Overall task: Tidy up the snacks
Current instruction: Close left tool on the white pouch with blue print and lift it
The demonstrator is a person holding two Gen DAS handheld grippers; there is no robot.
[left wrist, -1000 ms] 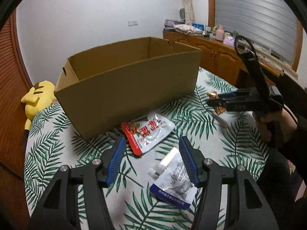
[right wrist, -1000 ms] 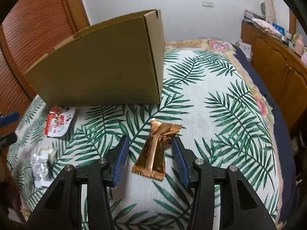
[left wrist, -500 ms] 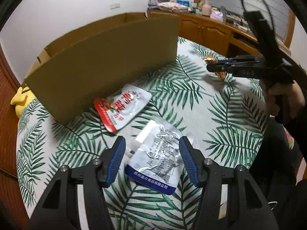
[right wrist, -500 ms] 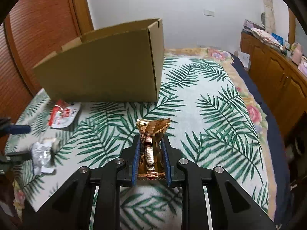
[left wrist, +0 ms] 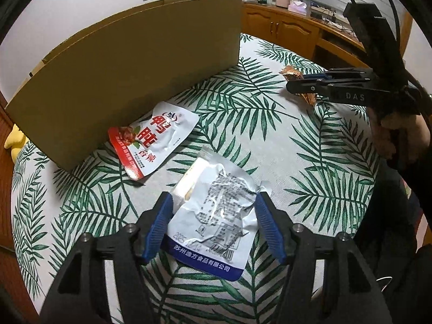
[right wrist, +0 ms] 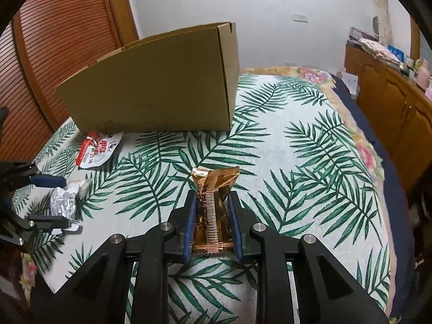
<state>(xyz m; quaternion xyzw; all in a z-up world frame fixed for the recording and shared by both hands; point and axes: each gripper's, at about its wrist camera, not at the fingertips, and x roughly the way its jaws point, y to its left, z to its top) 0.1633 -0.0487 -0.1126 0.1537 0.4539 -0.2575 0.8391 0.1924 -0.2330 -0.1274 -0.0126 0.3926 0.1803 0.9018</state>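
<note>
A silver snack pouch with a blue strip (left wrist: 213,216) lies on the leaf-print cloth between the fingers of my open left gripper (left wrist: 214,205), which straddles it. A red and white pouch (left wrist: 154,137) lies against the cardboard box (left wrist: 129,62). My right gripper (right wrist: 212,203) is shut on a gold snack packet (right wrist: 213,189) and holds it above the cloth. In the left wrist view the right gripper (left wrist: 305,82) shows at right with the gold packet (left wrist: 291,73). In the right wrist view the silver pouch (right wrist: 63,202), the red pouch (right wrist: 97,149) and the box (right wrist: 162,89) show at left.
The box stands open-topped at the back of the bed-like surface (right wrist: 310,162). A yellow plush toy (left wrist: 13,140) sits at the far left edge. Wooden cabinets (right wrist: 391,97) with clutter run along the right. A slatted wooden door (right wrist: 54,40) is behind the box.
My left gripper has moved down and forward so its fingers now straddle the silver pouch. My right gripper shut on the gold packet and lifted it slightly off the cloth.
</note>
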